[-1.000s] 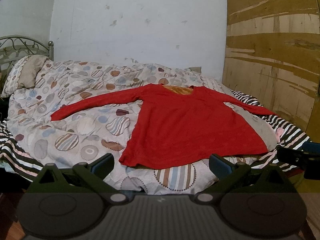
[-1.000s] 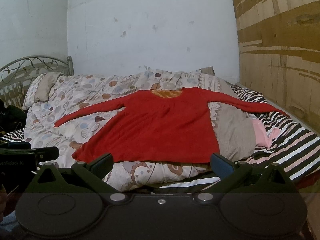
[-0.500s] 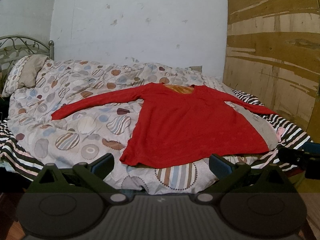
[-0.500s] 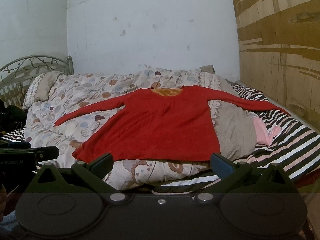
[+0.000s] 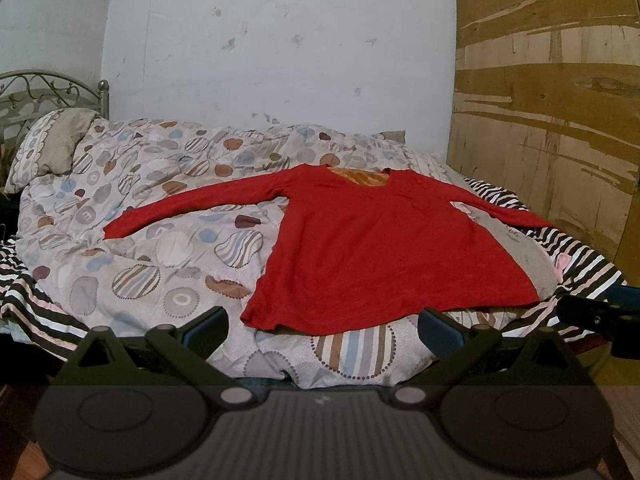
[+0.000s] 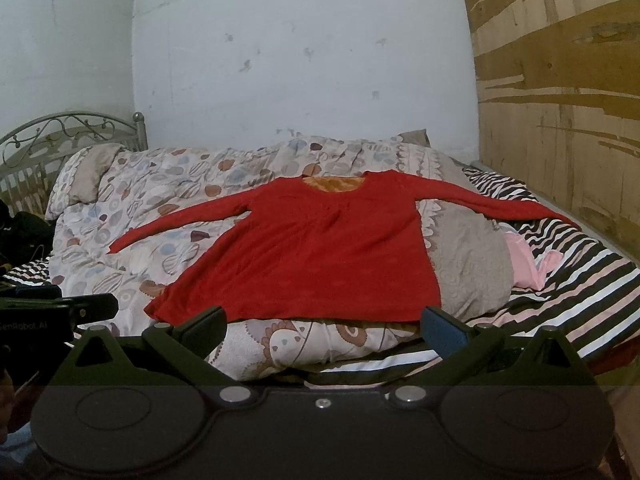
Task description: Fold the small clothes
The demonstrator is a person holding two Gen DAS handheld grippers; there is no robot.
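Black left gripper [image 5: 322,330] and right gripper [image 6: 322,330] both hang with jaws spread wide, empty, just short of the red shirt [image 5: 384,248]; shirt lies flat, sleeves out, on the patterned quilt [image 5: 132,240]; pillow [image 5: 52,144] beyond.

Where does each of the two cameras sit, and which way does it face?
Left wrist: on the left gripper, facing the red top spread on the bed; its open fingers show, the right gripper at right edge.
Right wrist: on the right gripper, same direction; open fingers show, the left gripper at left edge.
Shared: top, patterned duvet, striped blanket, white wall.
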